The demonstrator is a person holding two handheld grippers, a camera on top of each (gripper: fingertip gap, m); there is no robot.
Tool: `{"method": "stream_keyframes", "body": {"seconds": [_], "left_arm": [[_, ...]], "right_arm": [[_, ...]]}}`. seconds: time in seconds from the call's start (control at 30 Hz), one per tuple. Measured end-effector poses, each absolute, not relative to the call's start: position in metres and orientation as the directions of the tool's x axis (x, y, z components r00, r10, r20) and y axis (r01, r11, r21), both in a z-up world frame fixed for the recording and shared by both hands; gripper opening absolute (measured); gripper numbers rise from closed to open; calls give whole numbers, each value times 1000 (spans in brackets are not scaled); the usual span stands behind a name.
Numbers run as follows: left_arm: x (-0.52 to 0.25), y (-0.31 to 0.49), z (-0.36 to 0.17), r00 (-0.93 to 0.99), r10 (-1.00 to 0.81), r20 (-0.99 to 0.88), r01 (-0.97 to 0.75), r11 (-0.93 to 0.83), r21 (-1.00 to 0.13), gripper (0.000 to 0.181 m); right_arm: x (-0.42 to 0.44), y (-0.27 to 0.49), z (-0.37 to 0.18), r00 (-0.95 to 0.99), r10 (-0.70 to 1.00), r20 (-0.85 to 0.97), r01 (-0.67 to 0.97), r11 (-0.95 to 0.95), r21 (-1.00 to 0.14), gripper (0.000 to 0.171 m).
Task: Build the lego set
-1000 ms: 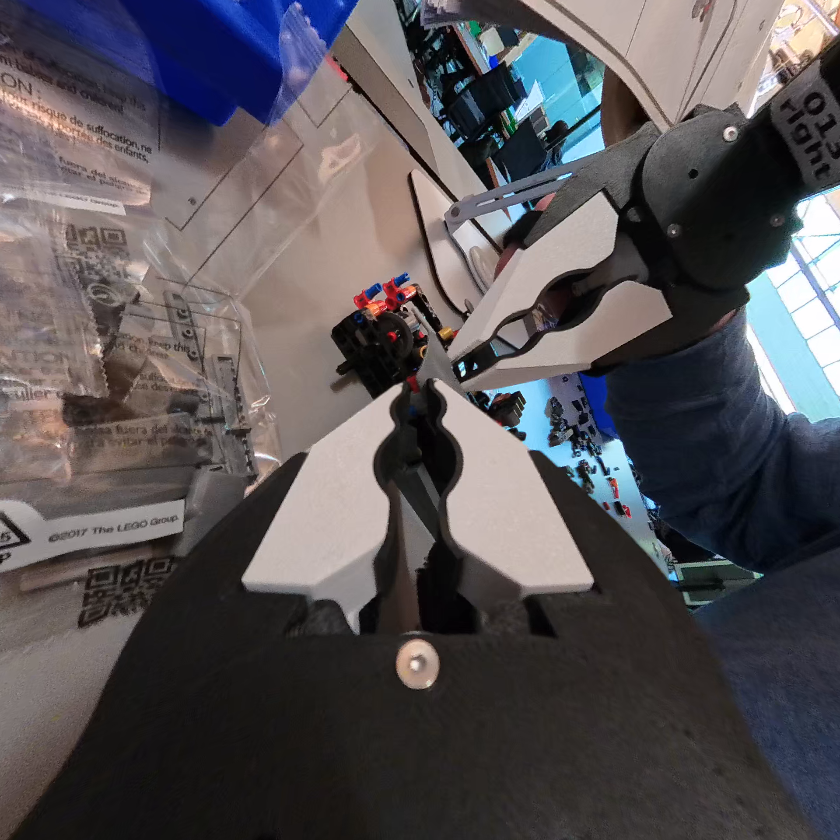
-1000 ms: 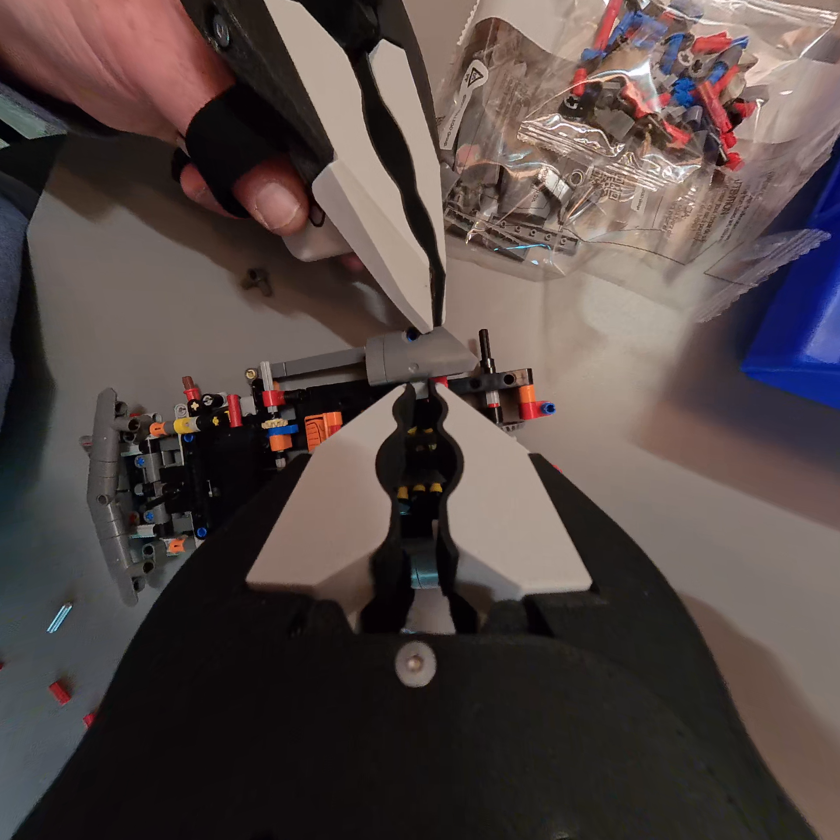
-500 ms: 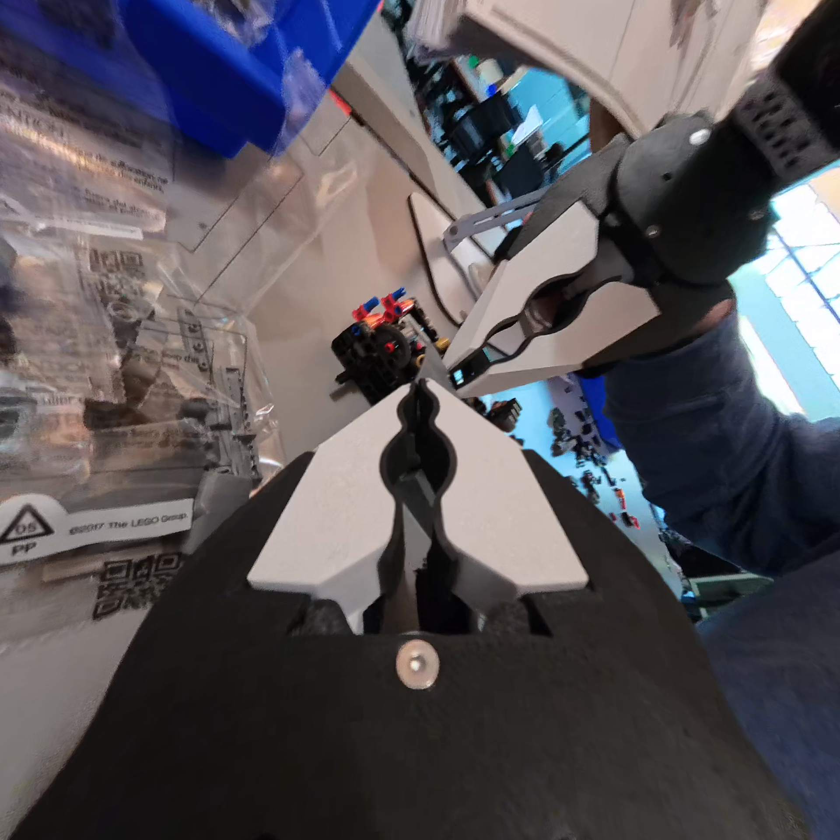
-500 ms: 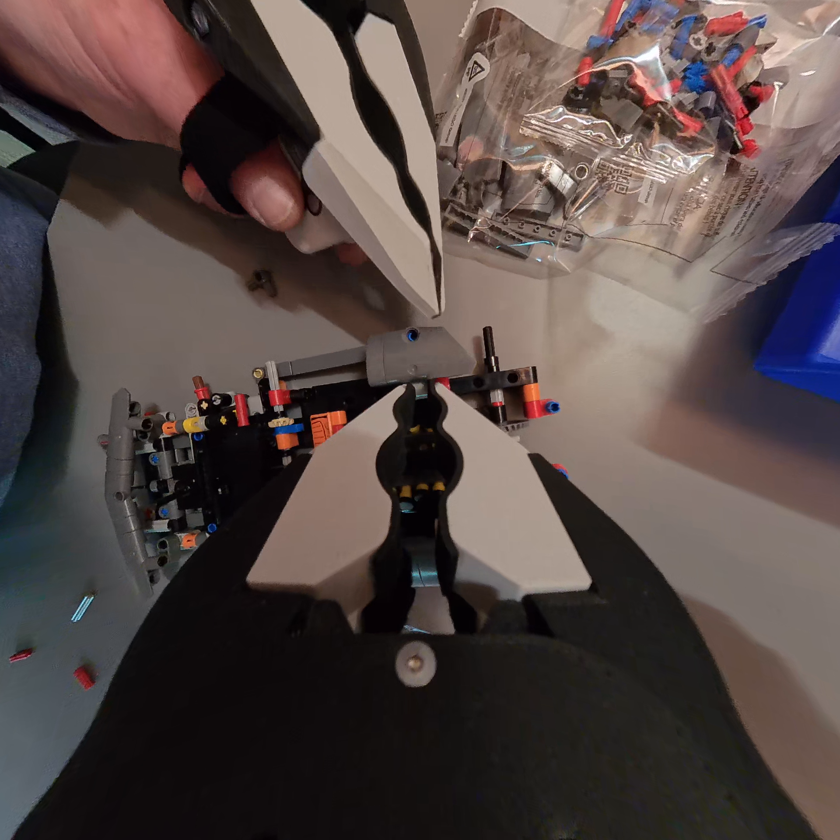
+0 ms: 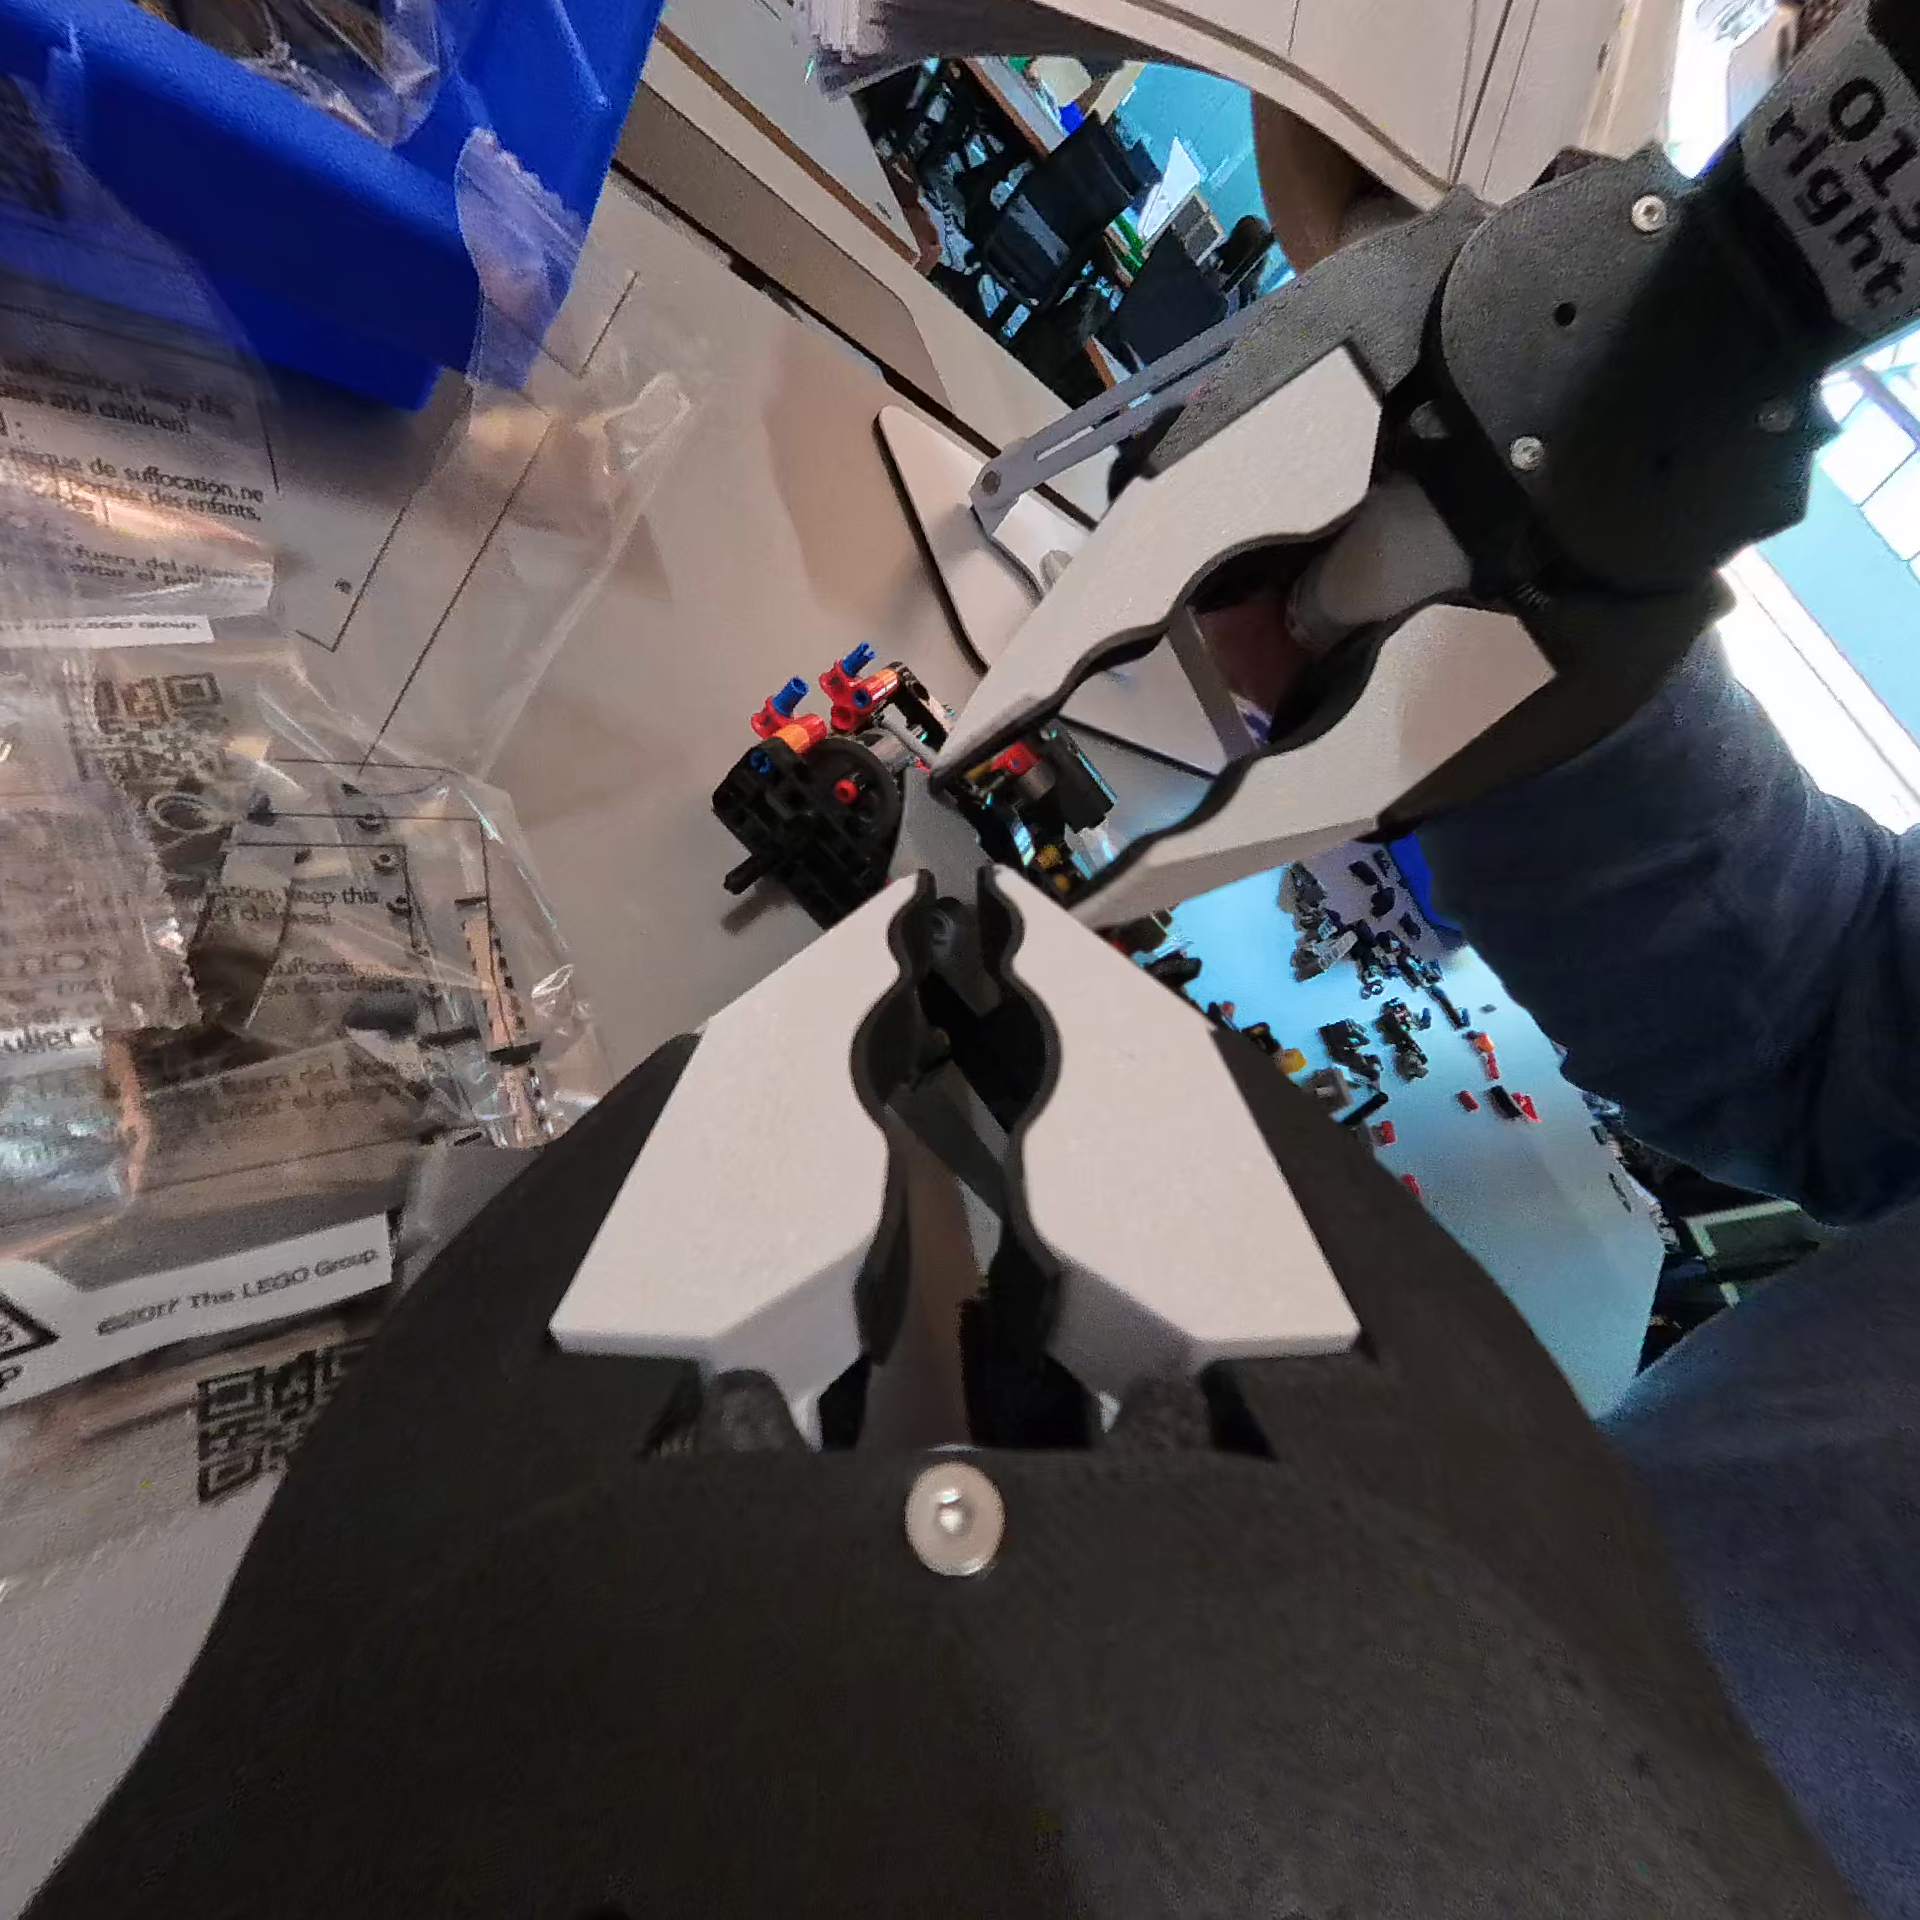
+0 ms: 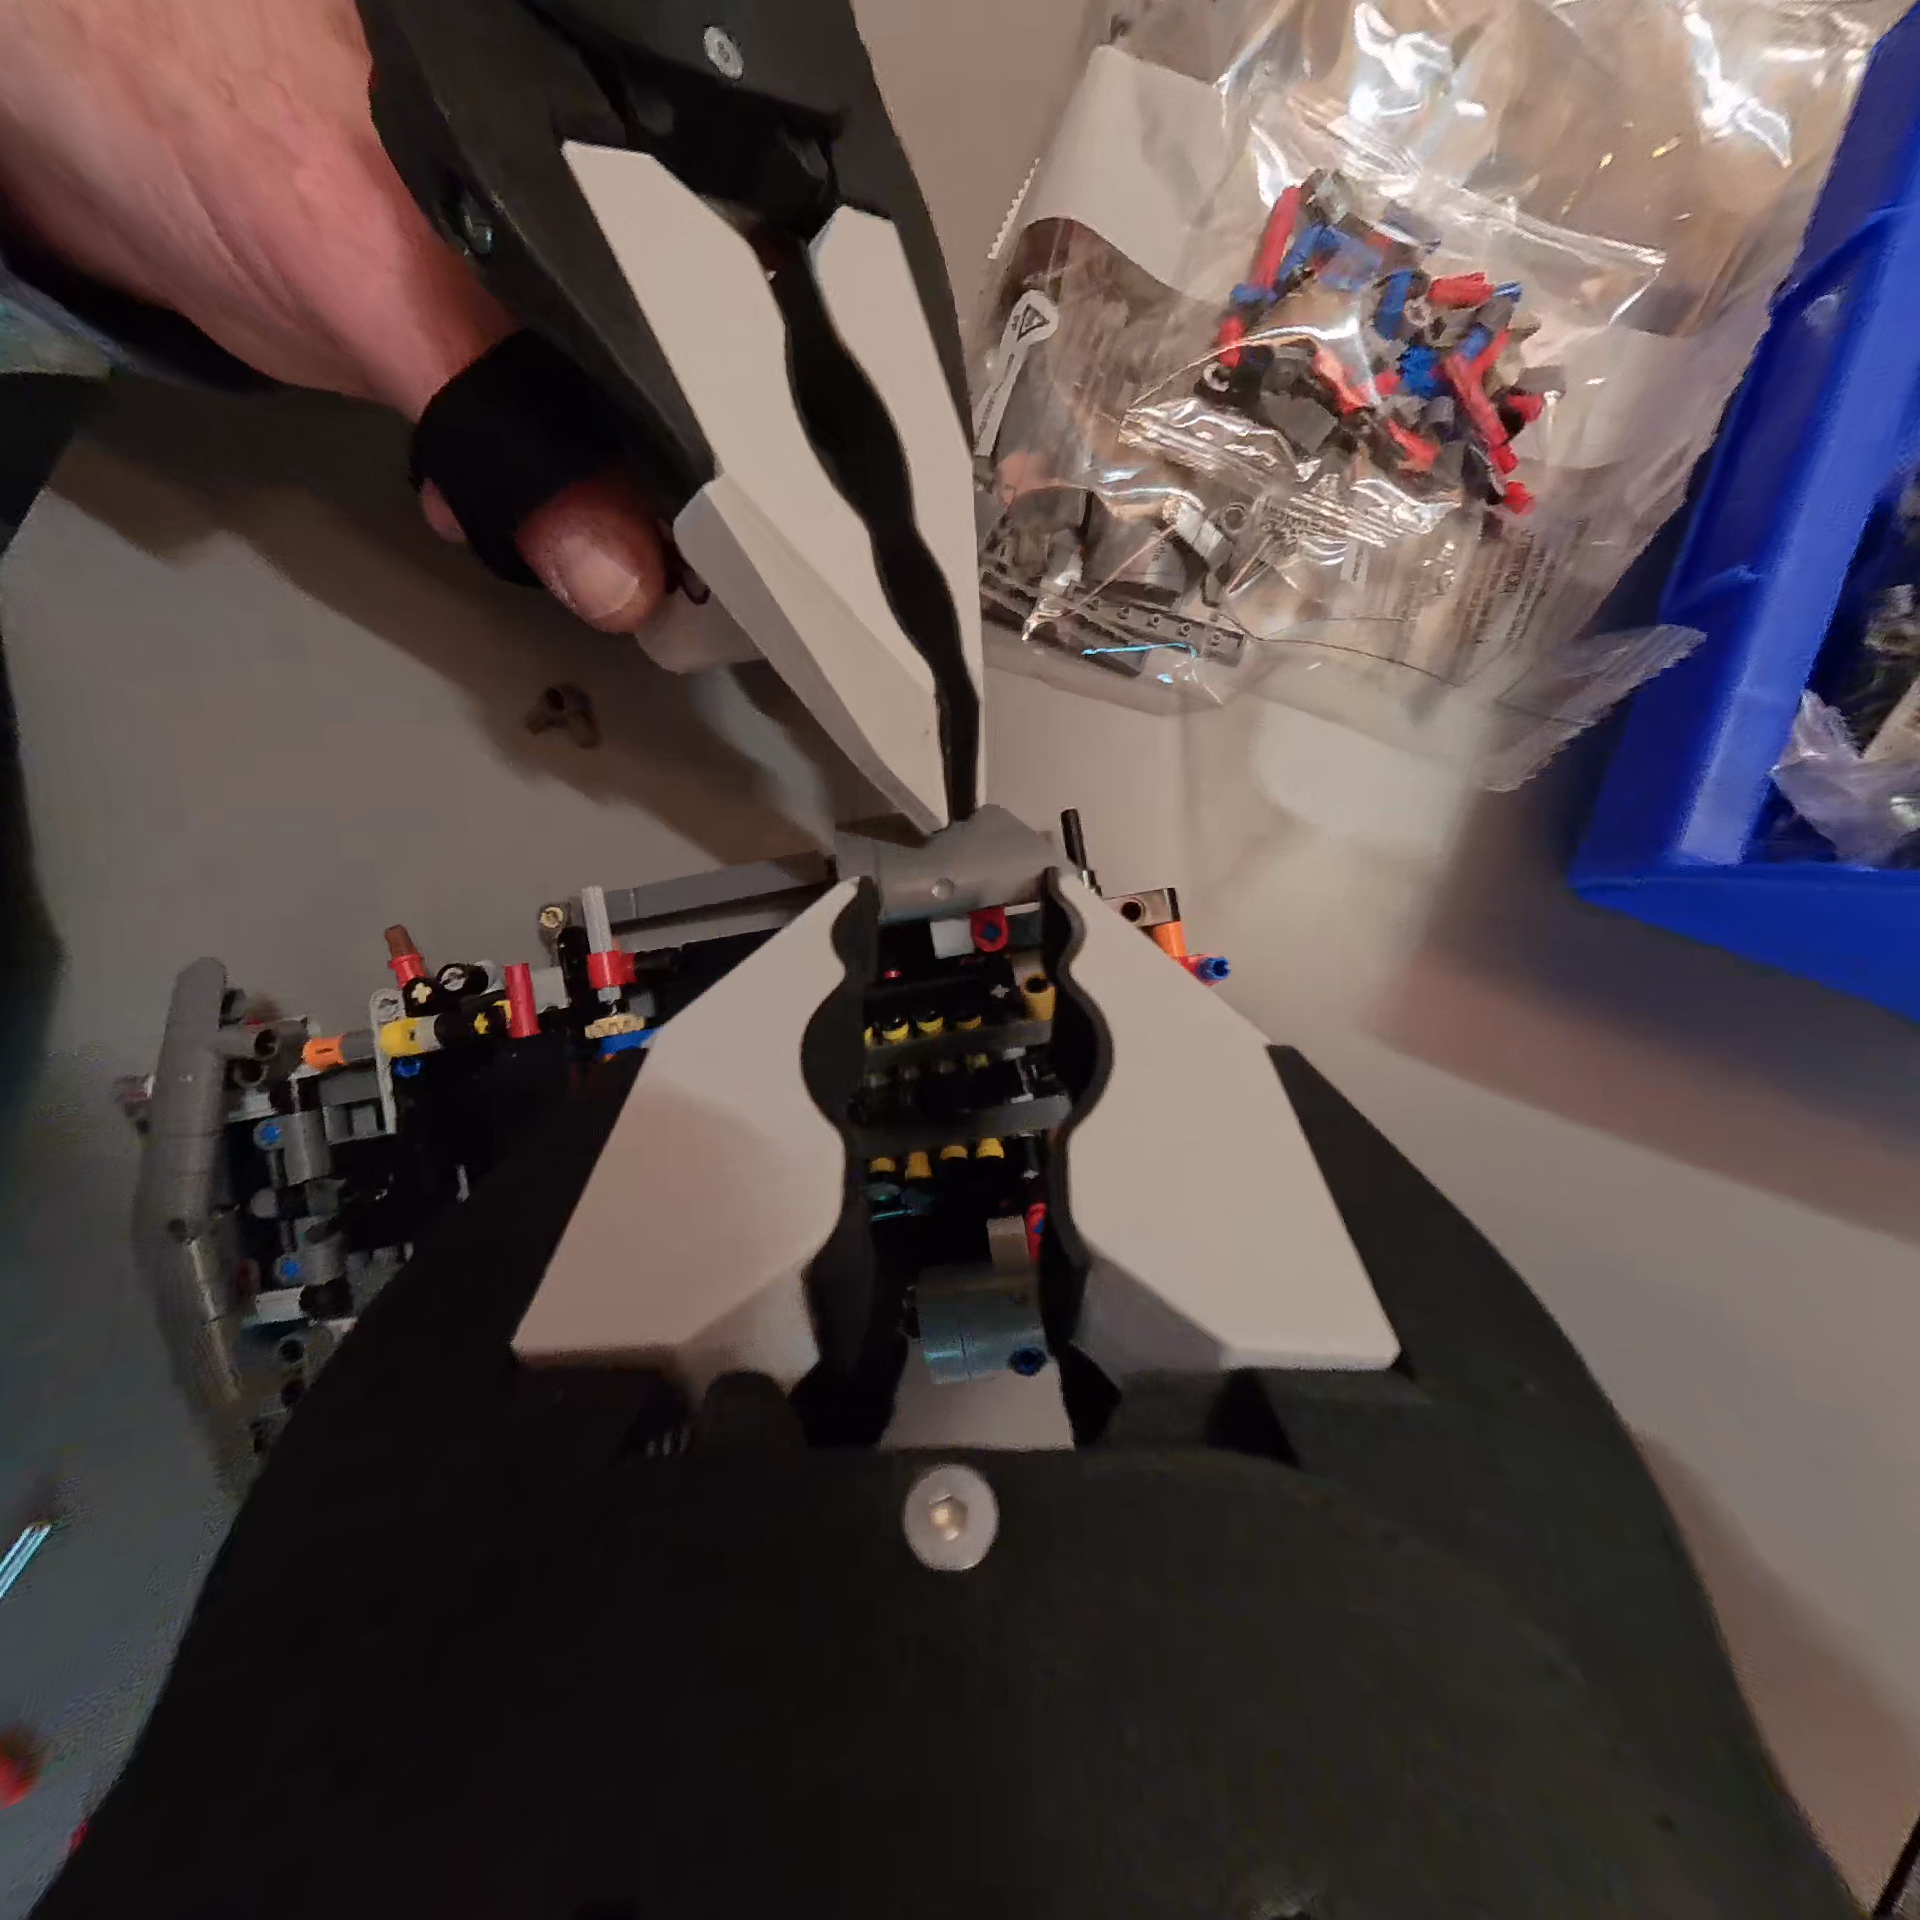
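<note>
both grippers meet at the lego model [image 6: 436, 1049] on the table [image 6: 1455, 1195]

left gripper [image 6: 951, 805] nearly together, tips on the grey panel [image 6: 956, 868]; right gripper [image 6: 951, 894] apart, straddling it.

Two grippers meeting over a partly built brick model on a pale table

The left gripper [image 5: 954, 899], black-bodied with pale grey fingers, is pointing its nearly closed tips, parted by a narrow gap, at the black, red and blue brick model [image 5: 831, 790] sitting on the pale tabletop [image 5: 644, 665]. The right gripper [image 5: 1013, 836], held by an arm in a dark blue sleeve [image 5: 1714, 956], is reaching in from the right with its fingers spread around the model's near end. Clear plastic bags of parts [image 5: 208, 852] are lying to the left, beneath a blue plastic bin [image 5: 312, 208]. Small loose pieces [image 5: 1392, 1029] are lying scattered farther off.
</note>
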State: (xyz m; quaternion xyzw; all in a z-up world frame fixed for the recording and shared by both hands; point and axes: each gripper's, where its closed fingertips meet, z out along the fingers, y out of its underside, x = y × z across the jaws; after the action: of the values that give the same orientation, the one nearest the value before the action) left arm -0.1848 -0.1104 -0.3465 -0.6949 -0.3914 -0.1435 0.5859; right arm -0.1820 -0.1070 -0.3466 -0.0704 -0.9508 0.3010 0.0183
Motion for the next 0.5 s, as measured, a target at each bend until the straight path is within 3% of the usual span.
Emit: {"method": "stream_keyframes", "body": {"seconds": [0.23,0.5], "left_arm": [[-182,-110,-350,666,397,631,700,-41,-713,0],[-183,-108,-351,667,396,632,701,-44,-712,0]], "right_arm": [[-179,-113,-347,-986,165,-28,147,780,-609,2],[-180,-113,-348,-979,190,-79,196,746,-636,0]]}}
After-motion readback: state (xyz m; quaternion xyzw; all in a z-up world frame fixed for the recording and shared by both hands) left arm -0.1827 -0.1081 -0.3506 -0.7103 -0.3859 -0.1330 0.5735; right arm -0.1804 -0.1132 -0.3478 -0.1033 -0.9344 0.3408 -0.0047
